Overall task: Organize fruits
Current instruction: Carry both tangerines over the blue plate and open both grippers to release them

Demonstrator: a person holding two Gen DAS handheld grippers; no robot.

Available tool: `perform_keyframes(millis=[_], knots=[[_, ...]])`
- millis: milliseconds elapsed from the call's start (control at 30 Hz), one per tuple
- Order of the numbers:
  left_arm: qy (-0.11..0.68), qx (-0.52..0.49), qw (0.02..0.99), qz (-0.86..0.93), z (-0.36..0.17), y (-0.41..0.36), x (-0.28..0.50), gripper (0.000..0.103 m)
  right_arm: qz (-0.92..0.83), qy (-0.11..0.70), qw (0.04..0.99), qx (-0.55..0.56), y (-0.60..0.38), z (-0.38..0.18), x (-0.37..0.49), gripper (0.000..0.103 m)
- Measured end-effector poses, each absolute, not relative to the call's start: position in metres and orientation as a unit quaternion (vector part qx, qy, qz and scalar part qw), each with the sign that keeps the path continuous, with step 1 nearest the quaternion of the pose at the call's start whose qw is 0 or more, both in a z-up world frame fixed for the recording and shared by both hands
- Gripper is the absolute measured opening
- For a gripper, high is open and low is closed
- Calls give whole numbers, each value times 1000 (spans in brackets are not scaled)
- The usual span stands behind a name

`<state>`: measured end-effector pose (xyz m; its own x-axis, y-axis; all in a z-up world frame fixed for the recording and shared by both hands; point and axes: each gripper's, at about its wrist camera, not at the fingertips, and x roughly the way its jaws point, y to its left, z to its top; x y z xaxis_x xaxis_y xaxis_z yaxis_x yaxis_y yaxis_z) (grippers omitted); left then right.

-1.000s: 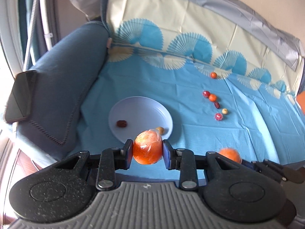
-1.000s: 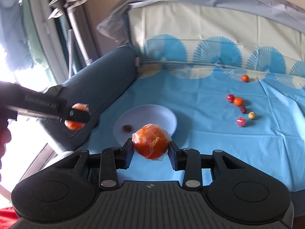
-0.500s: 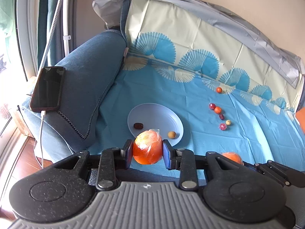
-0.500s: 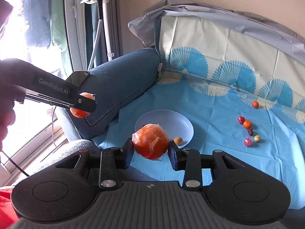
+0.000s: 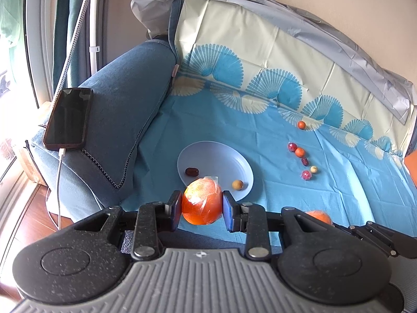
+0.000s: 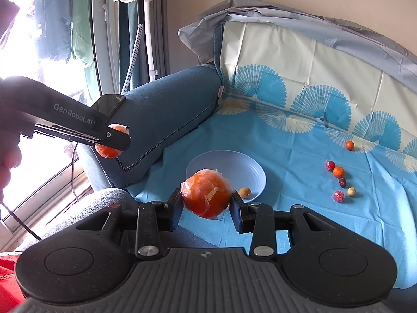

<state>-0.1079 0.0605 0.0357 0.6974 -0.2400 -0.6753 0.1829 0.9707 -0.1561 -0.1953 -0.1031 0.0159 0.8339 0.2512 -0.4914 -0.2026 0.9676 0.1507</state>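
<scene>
Gripping one wrapped orange (image 5: 202,200) in the left claw (image 5: 201,206) and another (image 6: 206,194) in the right claw (image 6: 207,204), both at six o'clock of the plate (image 5: 221,154).

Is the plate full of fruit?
No, the plate holds only a dark date and a small tan fruit.

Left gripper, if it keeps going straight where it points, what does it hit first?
Probably the near rim of the plate: the left gripper, shut on a wrapped orange, points down at it. Depth is uncertain.
</scene>
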Motion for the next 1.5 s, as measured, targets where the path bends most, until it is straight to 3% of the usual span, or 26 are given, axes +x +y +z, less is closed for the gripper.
perform_keyframes(millis=[933,1500], knots=[[400,-25,911,-100,2,42,-2,36,127,306,941,74,-109,-18,-106,40],[481,53,868,-115,-111,-12,121,36,123,376,917,60,-116,-106,23,40]])
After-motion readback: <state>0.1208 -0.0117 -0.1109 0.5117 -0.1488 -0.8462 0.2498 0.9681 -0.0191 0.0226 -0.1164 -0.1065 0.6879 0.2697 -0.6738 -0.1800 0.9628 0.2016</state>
